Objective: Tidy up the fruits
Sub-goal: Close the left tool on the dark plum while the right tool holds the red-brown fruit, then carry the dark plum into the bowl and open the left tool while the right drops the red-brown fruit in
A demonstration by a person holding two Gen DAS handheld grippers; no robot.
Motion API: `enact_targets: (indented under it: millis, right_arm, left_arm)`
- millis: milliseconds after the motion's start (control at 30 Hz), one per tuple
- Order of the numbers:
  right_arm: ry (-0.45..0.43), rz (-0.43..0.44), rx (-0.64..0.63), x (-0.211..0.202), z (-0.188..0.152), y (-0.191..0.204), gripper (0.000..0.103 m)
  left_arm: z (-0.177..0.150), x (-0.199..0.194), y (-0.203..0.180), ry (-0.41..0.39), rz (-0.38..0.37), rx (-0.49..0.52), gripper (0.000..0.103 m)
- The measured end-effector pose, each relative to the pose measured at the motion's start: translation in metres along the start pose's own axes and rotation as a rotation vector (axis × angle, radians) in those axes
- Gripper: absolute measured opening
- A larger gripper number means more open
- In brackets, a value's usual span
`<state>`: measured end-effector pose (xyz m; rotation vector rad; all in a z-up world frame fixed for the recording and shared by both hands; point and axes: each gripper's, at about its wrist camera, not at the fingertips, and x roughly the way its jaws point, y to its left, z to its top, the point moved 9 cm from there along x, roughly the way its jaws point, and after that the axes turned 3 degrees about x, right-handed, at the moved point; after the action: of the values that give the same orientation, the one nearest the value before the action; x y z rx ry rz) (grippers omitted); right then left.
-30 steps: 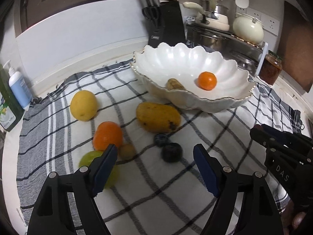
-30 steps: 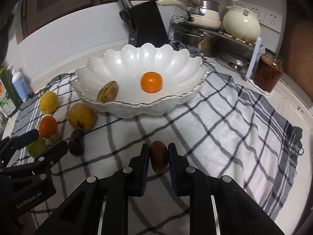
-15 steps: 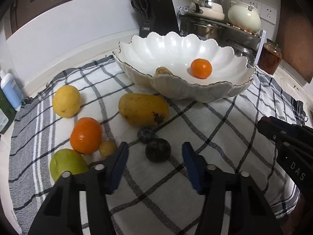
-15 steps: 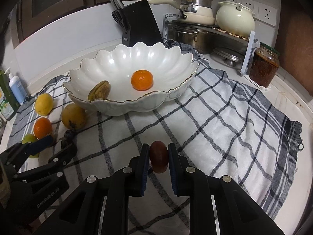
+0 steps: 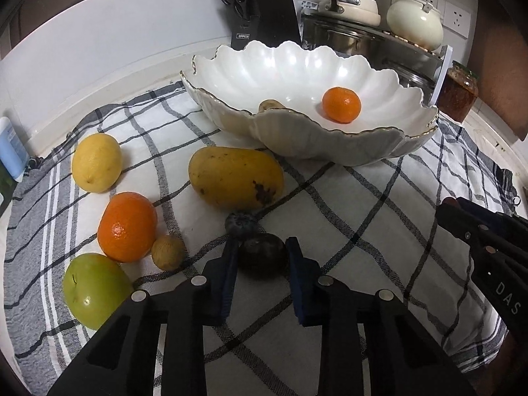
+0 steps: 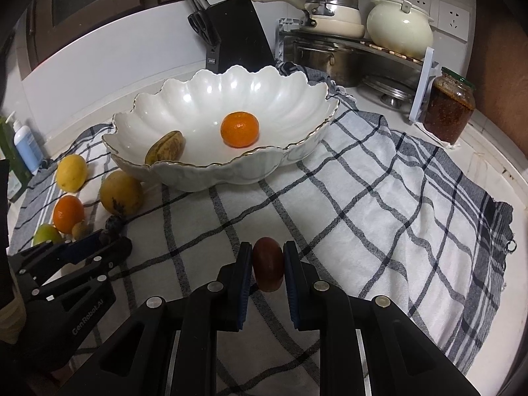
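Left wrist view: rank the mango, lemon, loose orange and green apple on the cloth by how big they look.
1. mango, clearly largest.
2. green apple and orange: look alike, and the apple sits nearest the camera, so no ranking between them.
3. lemon: looks slightly smaller, but it lies farther back, so its place is unsure.

Bowl [image 5: 330, 145] sits at back of cloth [image 5: 363, 231], tangerine [image 5: 341, 104] inside it; mango [image 5: 236, 178] just before bowl, lemon [image 5: 96, 162] left of mango.
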<state>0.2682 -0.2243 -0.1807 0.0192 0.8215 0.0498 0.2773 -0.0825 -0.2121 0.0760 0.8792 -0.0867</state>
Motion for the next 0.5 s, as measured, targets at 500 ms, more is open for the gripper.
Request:
enact_targets:
  millis: [500]
  right_arm:
    - [-0.031,0.011,0.017,-0.018,0.006,-0.001,0.021]
  left_arm:
    - [0.007,-0.026,0.001,-0.043,-0.001,0.0,0.028]
